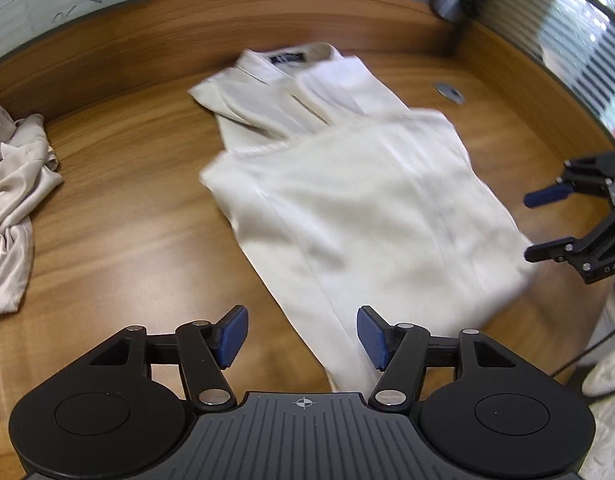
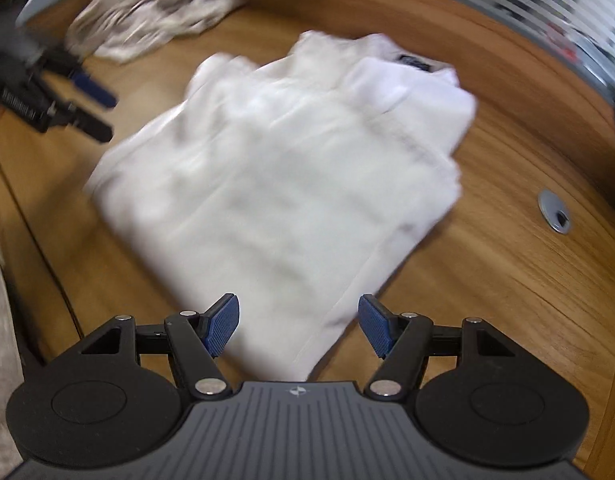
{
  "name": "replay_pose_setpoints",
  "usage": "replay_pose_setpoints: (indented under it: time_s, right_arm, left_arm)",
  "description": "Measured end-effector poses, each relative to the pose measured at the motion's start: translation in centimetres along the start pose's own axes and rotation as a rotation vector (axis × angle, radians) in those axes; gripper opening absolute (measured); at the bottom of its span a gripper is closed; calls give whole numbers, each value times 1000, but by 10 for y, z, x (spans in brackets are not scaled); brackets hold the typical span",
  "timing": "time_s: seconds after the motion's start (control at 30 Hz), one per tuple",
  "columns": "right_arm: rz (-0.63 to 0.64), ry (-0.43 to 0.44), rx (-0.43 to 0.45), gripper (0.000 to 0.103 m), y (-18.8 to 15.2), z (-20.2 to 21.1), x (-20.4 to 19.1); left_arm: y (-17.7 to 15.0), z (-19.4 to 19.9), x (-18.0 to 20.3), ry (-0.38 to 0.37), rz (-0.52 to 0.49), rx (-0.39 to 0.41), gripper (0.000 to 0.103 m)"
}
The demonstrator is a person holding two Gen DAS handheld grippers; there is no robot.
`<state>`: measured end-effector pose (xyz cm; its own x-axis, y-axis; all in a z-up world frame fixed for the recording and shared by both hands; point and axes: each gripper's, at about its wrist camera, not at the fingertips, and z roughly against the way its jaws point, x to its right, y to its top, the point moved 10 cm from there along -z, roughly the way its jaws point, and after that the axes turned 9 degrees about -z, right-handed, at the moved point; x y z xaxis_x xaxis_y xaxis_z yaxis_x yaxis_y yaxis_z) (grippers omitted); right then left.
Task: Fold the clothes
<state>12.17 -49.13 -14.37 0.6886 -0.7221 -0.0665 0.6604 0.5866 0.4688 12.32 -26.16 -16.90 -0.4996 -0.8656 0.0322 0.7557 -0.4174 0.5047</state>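
Note:
A white shirt (image 1: 347, 200) lies partly folded on the wooden table (image 1: 127, 200), its lower half laid over the upper half, collar with a dark label at the far end. It also shows, blurred, in the right wrist view (image 2: 275, 184). My left gripper (image 1: 301, 336) is open and empty, above the shirt's near edge. My right gripper (image 2: 299, 326) is open and empty over the shirt's near corner. The right gripper shows at the right edge of the left wrist view (image 1: 539, 224), the left gripper at the upper left of the right wrist view (image 2: 103, 112).
A crumpled beige garment (image 1: 15, 200) lies at the table's left; it shows in the right wrist view (image 2: 155, 4) at the far left. A metal cable grommet (image 1: 449, 92) sits in the table beyond the shirt. A thin cable (image 2: 35, 248) runs along the near left edge.

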Motion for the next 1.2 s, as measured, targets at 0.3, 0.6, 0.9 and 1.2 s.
replay_pose_setpoints:
  time_s: [0.3, 0.6, 0.9, 1.2]
  right_arm:
    - [241, -56, 14, 72, -30, -6, -43]
    - [505, -66, 25, 10, -26, -12, -66]
    - [487, -29, 81, 4, 7, 14, -61]
    - [381, -3, 93, 4, 22, 22, -45]
  left_arm:
    - [-18, -1, 43, 64, -180, -16, 86]
    - [-7, -19, 89, 39, -282, 3, 86]
    - [8, -42, 114, 128, -321, 40, 86]
    - [4, -41, 93, 277, -269, 55, 49]
